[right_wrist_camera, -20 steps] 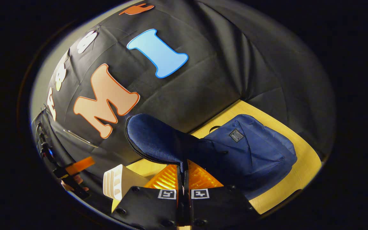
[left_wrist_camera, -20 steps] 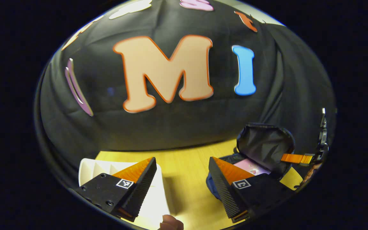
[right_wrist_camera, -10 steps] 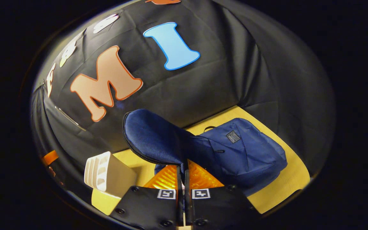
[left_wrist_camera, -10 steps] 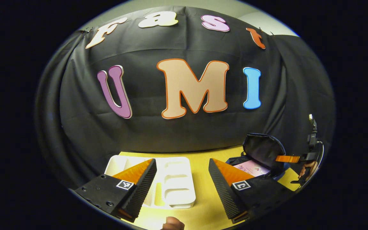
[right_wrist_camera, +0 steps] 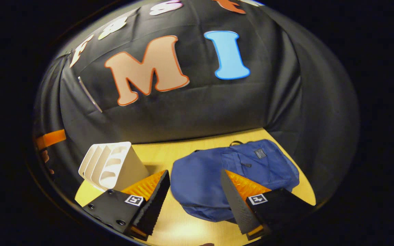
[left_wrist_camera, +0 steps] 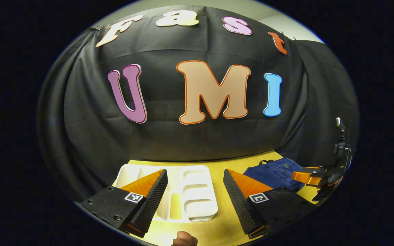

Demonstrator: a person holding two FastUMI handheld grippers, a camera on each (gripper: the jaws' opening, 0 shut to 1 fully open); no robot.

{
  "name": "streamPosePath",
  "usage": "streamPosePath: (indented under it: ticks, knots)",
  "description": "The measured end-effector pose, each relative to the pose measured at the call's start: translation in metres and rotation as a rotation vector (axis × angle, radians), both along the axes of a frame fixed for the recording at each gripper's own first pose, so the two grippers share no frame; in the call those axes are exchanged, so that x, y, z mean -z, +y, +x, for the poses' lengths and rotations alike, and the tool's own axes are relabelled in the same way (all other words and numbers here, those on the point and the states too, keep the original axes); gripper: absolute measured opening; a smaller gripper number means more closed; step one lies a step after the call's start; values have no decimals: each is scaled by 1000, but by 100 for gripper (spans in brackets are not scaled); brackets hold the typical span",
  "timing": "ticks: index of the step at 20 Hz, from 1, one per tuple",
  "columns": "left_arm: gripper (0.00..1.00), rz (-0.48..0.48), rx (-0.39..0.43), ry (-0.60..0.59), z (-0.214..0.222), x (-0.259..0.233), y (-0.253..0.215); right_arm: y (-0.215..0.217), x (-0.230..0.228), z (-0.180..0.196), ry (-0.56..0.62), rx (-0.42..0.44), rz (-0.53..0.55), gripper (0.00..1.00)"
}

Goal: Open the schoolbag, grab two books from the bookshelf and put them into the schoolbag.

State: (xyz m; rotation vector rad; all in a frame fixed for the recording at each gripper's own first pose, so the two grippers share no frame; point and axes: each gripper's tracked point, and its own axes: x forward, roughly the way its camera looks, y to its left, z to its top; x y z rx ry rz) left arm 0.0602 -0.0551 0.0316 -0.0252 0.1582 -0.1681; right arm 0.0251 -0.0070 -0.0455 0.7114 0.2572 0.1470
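The blue schoolbag (right_wrist_camera: 238, 171) lies flat on the yellow table (right_wrist_camera: 159, 155), its flap down over the opening. My right gripper (right_wrist_camera: 194, 200) stands open just above the bag's near end, nothing between its fingers. The white bookshelf (right_wrist_camera: 111, 165) stands to the left of the bag, with no books in its slots. In the left gripper view my left gripper (left_wrist_camera: 195, 198) hangs open over the bookshelf (left_wrist_camera: 190, 191). The schoolbag (left_wrist_camera: 274, 172) lies to the right there, with the right gripper (left_wrist_camera: 308, 176) and a hand beyond it.
The booth's black cloth wall (left_wrist_camera: 197, 136) closes the back and sides of the table. The table's front edge runs just under both grippers.
My right gripper has let go of the bag's flap and opened; the flap has dropped shut over the pink book inside. My left gripper has drawn back from the bookshelf.
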Motion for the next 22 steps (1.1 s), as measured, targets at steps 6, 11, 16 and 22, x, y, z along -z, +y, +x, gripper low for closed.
streamPosePath:
  ticks: [6, 11, 16, 22]
  knots:
    - [95, -3, -12, -85, -3, -37, 14, -47, -102, -9, -199, 146, -34, 96]
    - [94, -6, -52, -155, -9, -68, 22, -80, -169, -16, -322, 241, -40, 98]
    - [94, -18, -66, -202, -19, -88, 23, -91, -203, -25, -368, 275, -56, 94]
    - [95, -22, -79, -205, -23, -87, 26, -90, -204, -24, -377, 248, -60, 94]
